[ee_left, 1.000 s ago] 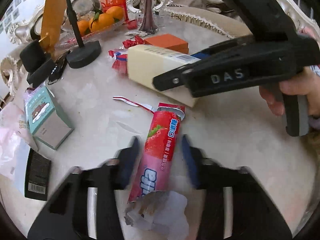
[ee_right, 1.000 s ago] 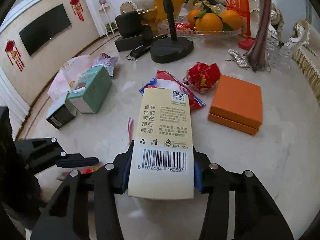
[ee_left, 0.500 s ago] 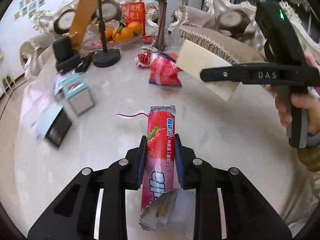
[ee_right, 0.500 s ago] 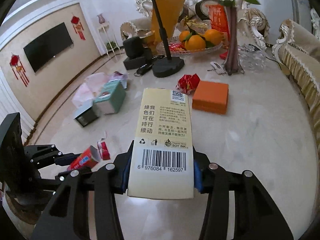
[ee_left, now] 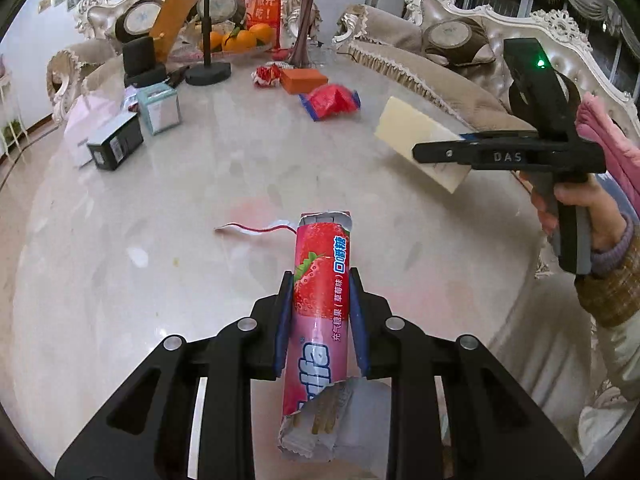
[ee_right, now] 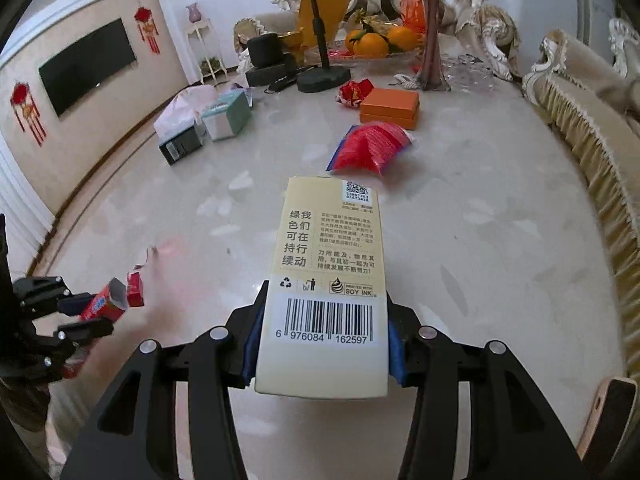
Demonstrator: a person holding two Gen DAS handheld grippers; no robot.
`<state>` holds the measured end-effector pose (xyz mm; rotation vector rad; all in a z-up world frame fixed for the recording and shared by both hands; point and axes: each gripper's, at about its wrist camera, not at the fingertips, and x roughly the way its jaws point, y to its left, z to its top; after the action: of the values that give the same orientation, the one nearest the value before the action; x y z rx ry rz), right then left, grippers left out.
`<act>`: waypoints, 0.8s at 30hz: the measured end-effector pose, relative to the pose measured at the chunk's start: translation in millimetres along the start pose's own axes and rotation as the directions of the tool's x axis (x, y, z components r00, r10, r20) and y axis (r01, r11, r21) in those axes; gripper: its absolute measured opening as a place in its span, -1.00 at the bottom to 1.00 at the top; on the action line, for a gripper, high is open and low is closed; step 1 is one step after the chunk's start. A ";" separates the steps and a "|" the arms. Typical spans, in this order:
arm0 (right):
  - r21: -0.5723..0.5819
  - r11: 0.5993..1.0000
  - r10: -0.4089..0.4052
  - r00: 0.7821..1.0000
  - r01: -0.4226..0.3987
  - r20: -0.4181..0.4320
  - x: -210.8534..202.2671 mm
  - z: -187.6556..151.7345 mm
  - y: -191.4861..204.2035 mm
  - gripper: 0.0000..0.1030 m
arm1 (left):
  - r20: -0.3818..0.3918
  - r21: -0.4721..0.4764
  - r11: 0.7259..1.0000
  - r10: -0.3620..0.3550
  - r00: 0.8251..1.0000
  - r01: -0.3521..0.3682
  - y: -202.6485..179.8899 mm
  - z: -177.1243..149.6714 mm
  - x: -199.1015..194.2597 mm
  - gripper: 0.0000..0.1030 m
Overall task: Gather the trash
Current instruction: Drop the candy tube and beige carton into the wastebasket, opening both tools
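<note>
My left gripper [ee_left: 318, 320] is shut on a pink strawberry candy wrapper [ee_left: 320, 300] with a torn end, held above the marble table [ee_left: 160, 260]. My right gripper [ee_right: 322, 336] is shut on a cream carton [ee_right: 328, 260] with a barcode, also lifted off the table. The carton also shows in the left wrist view [ee_left: 416, 140], in the right gripper [ee_left: 440, 156]. The wrapper also shows in the right wrist view [ee_right: 106, 300], in the left gripper [ee_right: 76, 314]. A red snack bag [ee_right: 370, 148] and a thin torn wrapper strip [ee_left: 248, 230] lie on the table.
At the far side stand an orange box [ee_right: 390, 106], a teal box [ee_right: 226, 114], a black box [ee_right: 178, 146], a pink bag [ee_left: 86, 120], a black stand base [ee_right: 324, 78], a fruit tray with oranges [ee_right: 376, 46] and a vase [ee_right: 434, 64]. A sofa [ee_right: 592, 128] runs along the right.
My left gripper closed on the candy wrapper and lifted it off the table. My right gripper lifted the carton and drew back; the red snack bag that lay under it now shows.
</note>
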<state>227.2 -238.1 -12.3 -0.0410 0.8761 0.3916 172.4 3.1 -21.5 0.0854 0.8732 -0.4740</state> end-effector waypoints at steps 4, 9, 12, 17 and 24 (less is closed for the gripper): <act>0.025 0.999 0.040 0.999 -0.040 0.003 -20.0 -18.3 -0.7 -0.11 | 0.014 -0.027 0.999 -0.017 1.000 0.018 -4.1 -12.1 -10.6 -0.49; -0.003 0.974 0.228 0.973 -0.228 0.013 -74.5 -63.7 23.0 -0.11 | 0.041 -0.026 0.998 -0.056 0.998 0.057 -28.2 -42.6 -44.7 -0.49; -0.013 0.946 0.324 0.946 -0.324 0.003 -107.1 -103.2 42.8 -0.11 | 0.049 0.007 0.996 -0.085 0.995 0.085 -55.8 -73.5 -69.0 -0.49; -0.009 0.940 0.340 0.937 -0.342 -0.080 -123.6 -171.5 72.1 -0.11 | -0.003 -0.026 0.995 -0.099 0.995 0.099 -91.5 -138.9 -86.3 -0.49; -0.065 0.976 0.176 0.928 -0.208 -0.328 -35.0 -217.5 92.4 -0.11 | -0.163 -0.072 0.994 -0.096 0.982 0.085 -98.9 -179.3 -24.3 -0.49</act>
<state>13.8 -205.6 -114.5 -0.1135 1.1870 0.6240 -12.2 -29.4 -107.3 0.0256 1.0595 -0.5285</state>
